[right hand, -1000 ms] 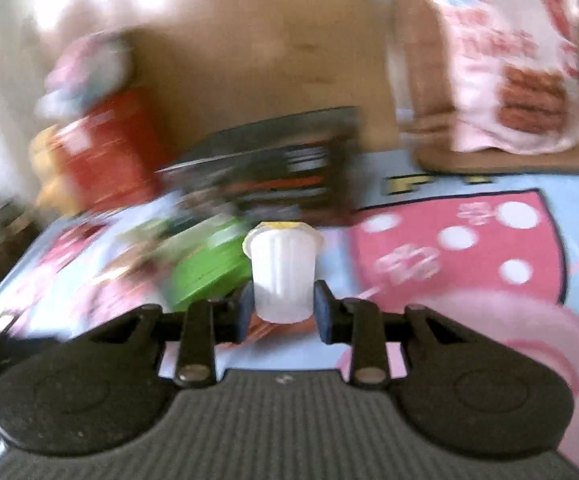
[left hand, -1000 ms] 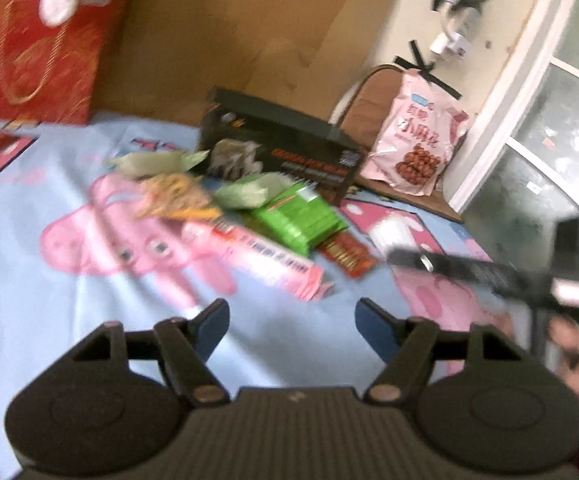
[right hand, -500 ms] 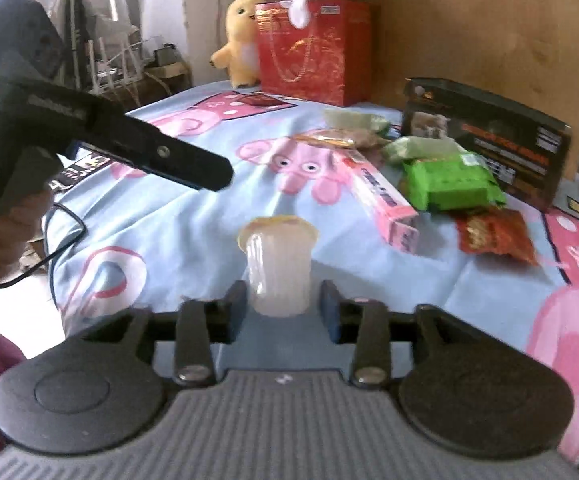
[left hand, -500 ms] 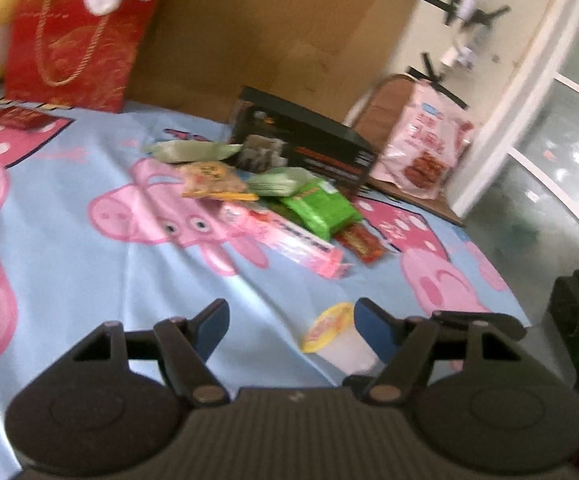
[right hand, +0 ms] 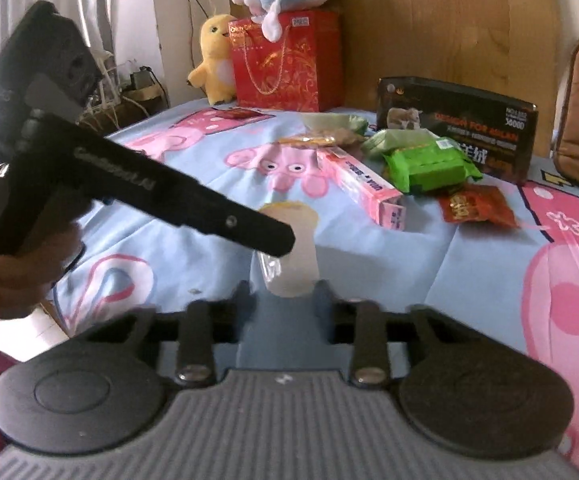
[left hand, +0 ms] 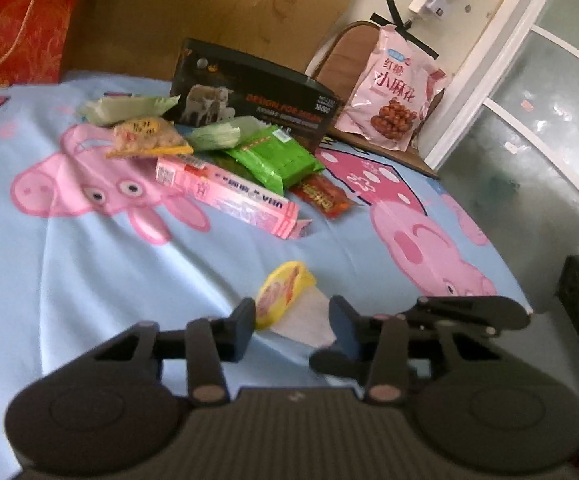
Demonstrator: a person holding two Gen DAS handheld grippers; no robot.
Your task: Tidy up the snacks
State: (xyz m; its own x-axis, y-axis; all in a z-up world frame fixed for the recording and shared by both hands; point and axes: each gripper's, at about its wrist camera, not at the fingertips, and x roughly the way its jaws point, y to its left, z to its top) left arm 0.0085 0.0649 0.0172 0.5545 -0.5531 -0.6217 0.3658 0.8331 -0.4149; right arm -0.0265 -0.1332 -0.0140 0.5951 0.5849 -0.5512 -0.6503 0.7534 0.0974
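The bedsheet (left hand: 29, 272) was pale blue, printed with pink cartoon pigs. On it, beside the black box (left hand: 257, 92), lay a bright green packet (left hand: 275, 158), a pink carton (left hand: 225, 194) and a red wrapper (left hand: 323, 196). The jelly cup (left hand: 289, 308) was translucent white with a yellow lid. Behind the box stood a red gift bag (right hand: 285, 60) patterned in gold.

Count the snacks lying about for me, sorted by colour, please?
Green packets: 3
Pink, the long box and the big bag: 2
Red packet: 1
Yellow-orange packet: 1
Clear jelly cup, yellow lid: 1
Total: 8
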